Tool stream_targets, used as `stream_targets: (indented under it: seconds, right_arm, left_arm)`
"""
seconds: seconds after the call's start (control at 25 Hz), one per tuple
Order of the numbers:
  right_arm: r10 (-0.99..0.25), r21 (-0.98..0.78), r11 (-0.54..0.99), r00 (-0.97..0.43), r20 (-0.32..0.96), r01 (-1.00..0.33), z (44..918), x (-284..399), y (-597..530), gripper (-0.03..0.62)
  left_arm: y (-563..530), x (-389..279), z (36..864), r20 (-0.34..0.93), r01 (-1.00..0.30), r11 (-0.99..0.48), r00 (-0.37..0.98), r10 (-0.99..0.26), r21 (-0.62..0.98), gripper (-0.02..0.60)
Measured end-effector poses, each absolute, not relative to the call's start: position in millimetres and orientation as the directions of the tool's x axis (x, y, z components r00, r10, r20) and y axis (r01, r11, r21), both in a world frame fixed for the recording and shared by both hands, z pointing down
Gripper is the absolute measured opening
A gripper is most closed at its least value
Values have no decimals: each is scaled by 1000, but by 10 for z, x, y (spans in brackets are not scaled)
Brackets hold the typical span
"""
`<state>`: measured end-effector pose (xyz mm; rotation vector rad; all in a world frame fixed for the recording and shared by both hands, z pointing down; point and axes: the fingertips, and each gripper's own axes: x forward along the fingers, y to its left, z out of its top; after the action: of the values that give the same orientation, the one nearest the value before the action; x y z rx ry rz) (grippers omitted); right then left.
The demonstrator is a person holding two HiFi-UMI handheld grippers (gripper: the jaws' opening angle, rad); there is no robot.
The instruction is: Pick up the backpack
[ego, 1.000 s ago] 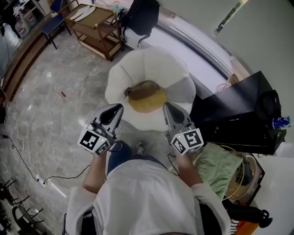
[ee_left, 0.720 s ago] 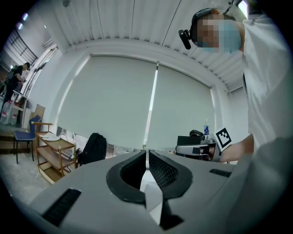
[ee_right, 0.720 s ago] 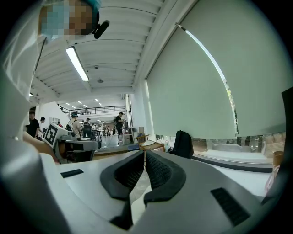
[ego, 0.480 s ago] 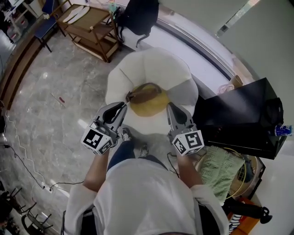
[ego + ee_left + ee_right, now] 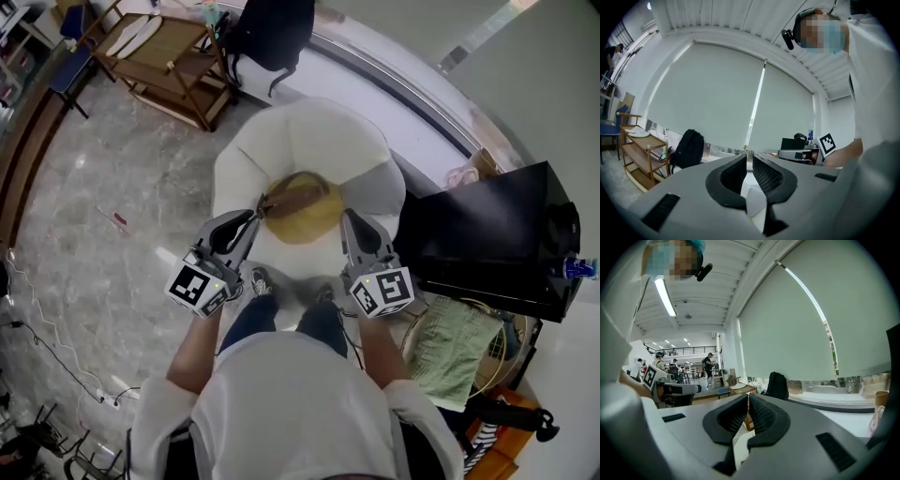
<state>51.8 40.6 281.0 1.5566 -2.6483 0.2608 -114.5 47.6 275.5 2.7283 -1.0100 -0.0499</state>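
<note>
A black backpack [image 5: 272, 33] leans on the window ledge at the top of the head view, and shows far off in the left gripper view [image 5: 688, 149] and the right gripper view [image 5: 778, 385]. A yellow-brown bag [image 5: 302, 204] lies on the seat of a white armchair [image 5: 309, 136]. My left gripper [image 5: 246, 222] and right gripper [image 5: 352, 220] are held level on either side of that bag, near the chair's front. Both are shut with nothing between their jaws [image 5: 749, 161] [image 5: 748, 401].
A wooden shelf cart [image 5: 159, 56] stands left of the black backpack. A black cabinet [image 5: 487, 234] is right of the chair, with a box holding green cloth [image 5: 450, 342] below it. Cables [image 5: 56, 347] run over the marble floor at the left.
The person has stepped toward the armchair. Both grippers have come forward and now flank the bag on the seat. Their jaws stayed shut.
</note>
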Motion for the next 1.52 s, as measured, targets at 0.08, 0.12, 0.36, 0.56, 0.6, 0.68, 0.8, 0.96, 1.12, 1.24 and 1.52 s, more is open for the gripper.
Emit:
stream_targets:
  seconds: [0.08, 0.12, 0.36, 0.56, 0.6, 0.68, 0.8, 0.96, 1.12, 1.24, 1.52]
  right_arm:
    - [-852, -115, 491, -503, 143, -864, 2875, 510, 341, 31]
    - [-847, -114, 499, -511, 147, -859, 2908, 519, 304, 31]
    - [-797, -114, 577, -588, 137, -809, 3111, 605, 91, 31]
    - [-745, -105, 636, -644, 173, -764, 3368, 734, -24, 31]
    - [-739, -105, 642, -649, 179, -760, 3425, 763, -58, 31]
    - [-730, -103, 652, -658, 185, -751, 3546, 812, -133, 31]
    - [-717, -106, 664, -671, 189, -740, 3778, 877, -226, 31]
    - [-709, -114, 668, -676, 202, -735, 4142, 922, -357, 31]
    - [-716, -118, 655, -663, 217, -746, 4437, 931, -462, 31]
    - [-722, -139, 644, -657, 217, -753, 4655, 930, -544, 30]
    - [-704, -150, 647, -661, 258, -748, 5253, 929, -668, 31]
  left_arm:
    - [429, -1127, 2824, 56, -644, -729, 757, -651, 233, 41]
    - [408, -1108, 2858, 58, -648, -725, 754, -655, 234, 41]
    - [265, -977, 3096, 74, -712, -664, 693, -717, 231, 41]
    - [202, -870, 3350, 91, -758, -605, 639, -764, 243, 41]
    - [188, -849, 3423, 93, -764, -595, 631, -770, 249, 41]
    - [155, -798, 3594, 101, -772, -579, 619, -779, 263, 41]
    - [112, -712, 3856, 118, -782, -559, 604, -788, 275, 41]
    - [39, -691, 4198, 129, -801, -529, 577, -806, 280, 41]
    - [-31, -742, 4547, 144, -811, -508, 561, -815, 291, 41]
    - [-96, -785, 4795, 154, -818, -493, 550, -821, 296, 41]
    - [-211, -766, 5399, 184, -819, -470, 544, -819, 330, 41]
